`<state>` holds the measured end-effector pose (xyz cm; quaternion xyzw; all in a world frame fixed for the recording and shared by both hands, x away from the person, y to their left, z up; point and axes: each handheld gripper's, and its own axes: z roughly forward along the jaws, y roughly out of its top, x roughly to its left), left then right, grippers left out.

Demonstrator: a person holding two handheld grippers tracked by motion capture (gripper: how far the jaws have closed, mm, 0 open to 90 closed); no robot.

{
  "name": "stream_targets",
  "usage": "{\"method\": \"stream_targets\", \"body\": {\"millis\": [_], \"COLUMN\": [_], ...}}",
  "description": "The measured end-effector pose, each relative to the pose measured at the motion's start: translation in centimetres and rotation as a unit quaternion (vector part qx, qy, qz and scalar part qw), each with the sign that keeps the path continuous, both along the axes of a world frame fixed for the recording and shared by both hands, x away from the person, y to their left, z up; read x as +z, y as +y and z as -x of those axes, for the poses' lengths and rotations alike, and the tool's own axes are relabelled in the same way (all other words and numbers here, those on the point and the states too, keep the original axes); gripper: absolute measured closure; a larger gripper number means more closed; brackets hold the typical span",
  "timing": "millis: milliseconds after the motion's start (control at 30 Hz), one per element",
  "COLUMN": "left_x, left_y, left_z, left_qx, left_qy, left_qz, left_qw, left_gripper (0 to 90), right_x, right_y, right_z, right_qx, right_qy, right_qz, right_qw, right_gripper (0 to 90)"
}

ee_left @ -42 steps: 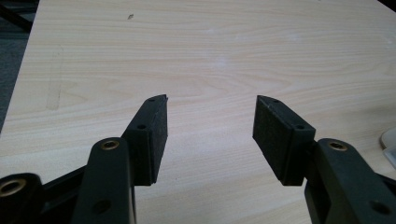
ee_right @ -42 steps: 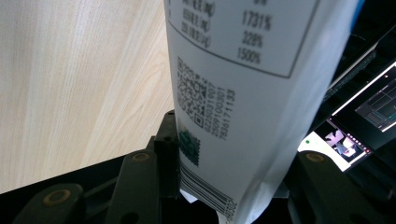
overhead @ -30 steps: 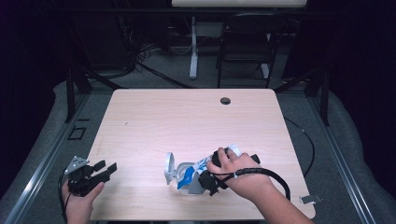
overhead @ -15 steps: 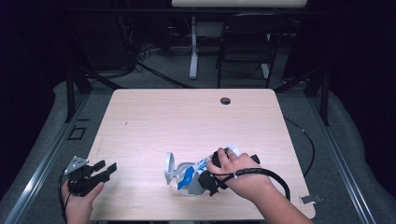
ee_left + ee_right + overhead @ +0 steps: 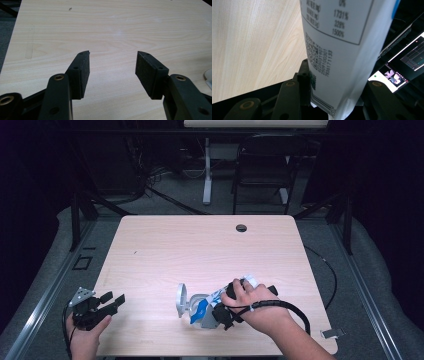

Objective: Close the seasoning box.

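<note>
White packaging with a printed table, a QR code and "1731%", "328%", "1500%" faced us in the right gripper view: the pouch (image 5: 337, 50), clamped in our right gripper (image 5: 332, 100) as its jaws closed further. From above, the pouch (image 5: 205, 302) lay near the table's (image 5: 200, 245) front edge. Left of it, our left gripper (image 5: 107, 301) gaped empty.

A white-and-blue pouch (image 5: 207, 302) lies on the wooden table (image 5: 200, 250).

Pouch (image 5: 207, 302) on table (image 5: 200, 245) near front edge, right of centre; left gripper (image 5: 107, 302) at front-left corner.
</note>
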<state>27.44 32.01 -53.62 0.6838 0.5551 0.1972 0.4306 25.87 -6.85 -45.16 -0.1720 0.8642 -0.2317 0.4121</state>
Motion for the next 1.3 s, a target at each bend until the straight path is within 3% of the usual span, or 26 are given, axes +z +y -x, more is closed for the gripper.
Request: {"method": "stream_targets", "body": {"millis": [900, 1200, 1300], "left_x": [0.0, -0.1, -0.1], "left_y": [0.1, 0.1, 0.1], "left_z": [0.0, 0.0, 0.0], "left_qx": [0.0, 0.001, 0.001], "left_qy": [0.002, 0.002, 0.003], "left_qz": [0.0, 0.001, 0.0], "left_qw": [1.0, 1.0, 1.0], "left_gripper": [45.7, 45.7, 45.7], "right_x": [-0.4, -0.7, -0.8], "right_y": [-0.3, -1.2, -1.4], "right_z": [0.1, -0.1, -0.1], "right_qx": [-0.003, -0.026, -0.025], "right_qy": [-0.001, 0.025, 0.026], "right_qz": [-0.012, -0.077, -0.086], "right_qw": [0.9999, 0.9964, 0.9957], "right_gripper": [63.7, 64.2, 64.4]}}
